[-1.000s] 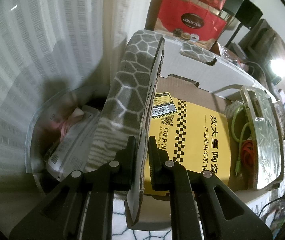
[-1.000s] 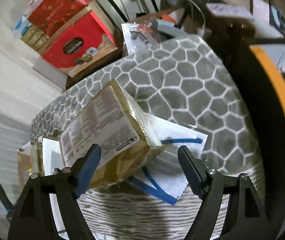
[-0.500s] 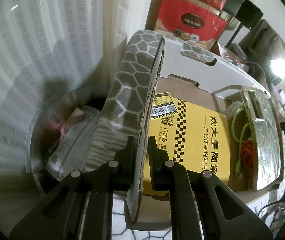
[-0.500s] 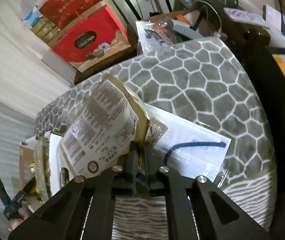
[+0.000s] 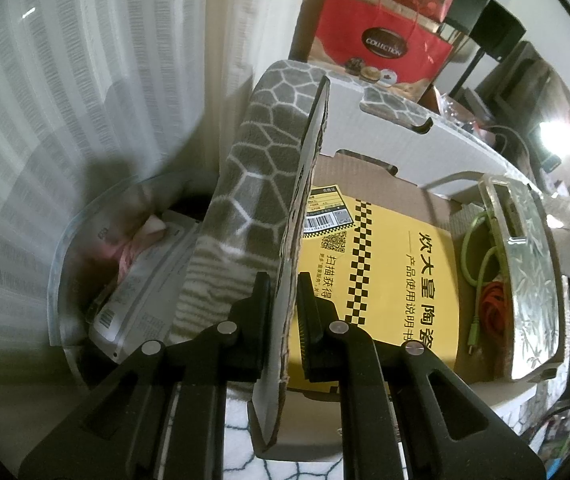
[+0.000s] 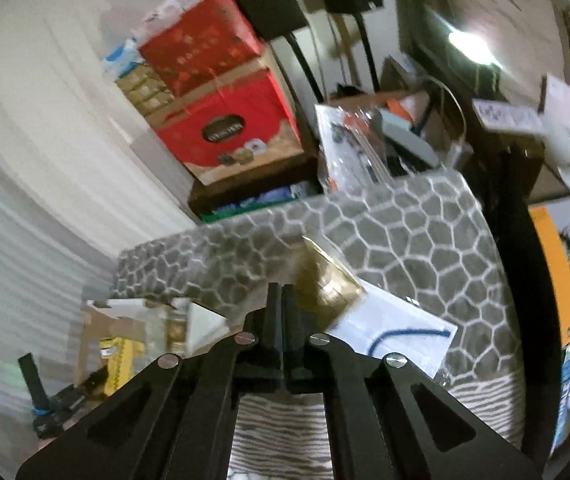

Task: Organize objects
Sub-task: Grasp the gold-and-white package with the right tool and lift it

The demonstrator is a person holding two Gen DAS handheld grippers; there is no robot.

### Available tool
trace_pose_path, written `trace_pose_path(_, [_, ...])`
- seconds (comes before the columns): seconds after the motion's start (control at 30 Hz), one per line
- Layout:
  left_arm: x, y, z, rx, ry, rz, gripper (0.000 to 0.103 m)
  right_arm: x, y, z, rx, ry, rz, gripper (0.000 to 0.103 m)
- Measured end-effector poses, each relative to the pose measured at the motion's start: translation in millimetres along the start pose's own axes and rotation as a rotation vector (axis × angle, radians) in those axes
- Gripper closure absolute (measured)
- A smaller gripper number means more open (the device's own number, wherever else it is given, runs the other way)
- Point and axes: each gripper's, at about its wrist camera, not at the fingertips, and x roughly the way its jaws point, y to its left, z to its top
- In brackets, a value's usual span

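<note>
The gold packet (image 6: 331,280) sits pinched in the right gripper (image 6: 283,300) jaws; the left gripper (image 5: 283,312) jaws clamp the cardboard box flap (image 5: 297,248).

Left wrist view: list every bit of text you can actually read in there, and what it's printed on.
"COLLECTION": dark oval on the red gift bag.
"炊大皇陶瓷": large black characters on the yellow manual in the cardboard box.
"产品使用说明书": smaller line beside it on the manual.
"扫描获得": beside the QR code on the manual.
Barcode sticker on the manual: print too small to read.
White packet left of the box flap: print too small.
</note>
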Motion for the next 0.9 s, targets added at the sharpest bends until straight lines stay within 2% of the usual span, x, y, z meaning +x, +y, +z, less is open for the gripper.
trace_pose_path(0.2, [-0.5, 0.1, 0.3, -0.003, 0.000, -0.005, 0.092, -22.8, 36.5, 17.0, -0.094, -0.024, -0.013, 0.103])
trace_pose_path(0.33, [-0.8, 0.4, 0.0, -0.003, -0.002, -0.009, 0.092, -20.5, 32.7, 16.1, -0.086, 0.013, -0.058, 0.098])
trace_pose_path(0.37, [-0.6, 0.2, 0.2, -0.004, -0.002, -0.011, 0.092, -17.6, 28.0, 13.6, -0.070, 0.019, -0.065, 0.094])
trace_pose_path(0.47, [-0.5, 0.9, -0.4, -0.002, -0.002, -0.010, 0.092, -3.3, 6.9, 2.0, -0.006, 0.059, -0.066, 0.070])
trace_pose_path(0.57, [-0.5, 1.4, -0.6, -0.003, -0.002, -0.011, 0.092, 7.3, -10.9, -12.8, 0.038, 0.092, -0.076, 0.068])
trace_pose_path(0.67, [-0.5, 1.7, -0.5, -0.003, -0.003, -0.011, 0.092, 15.3, -24.4, -28.1, 0.069, 0.112, -0.092, 0.052])
trace_pose_path(0.73, [-0.5, 1.4, -0.4, -0.002, -0.003, -0.009, 0.092, 21.2, -33.2, -38.5, 0.106, 0.128, -0.101, 0.046])
trace_pose_path(0.8, [-0.3, 1.7, -0.6, 0.000, -0.003, -0.006, 0.092, 28.1, -44.1, -48.8, 0.166, 0.149, -0.085, 0.041])
trace_pose_path(0.9, [0.2, 1.2, -0.5, 0.004, -0.002, -0.002, 0.092, 37.5, -55.5, -58.7, 0.237, 0.175, -0.050, 0.038])
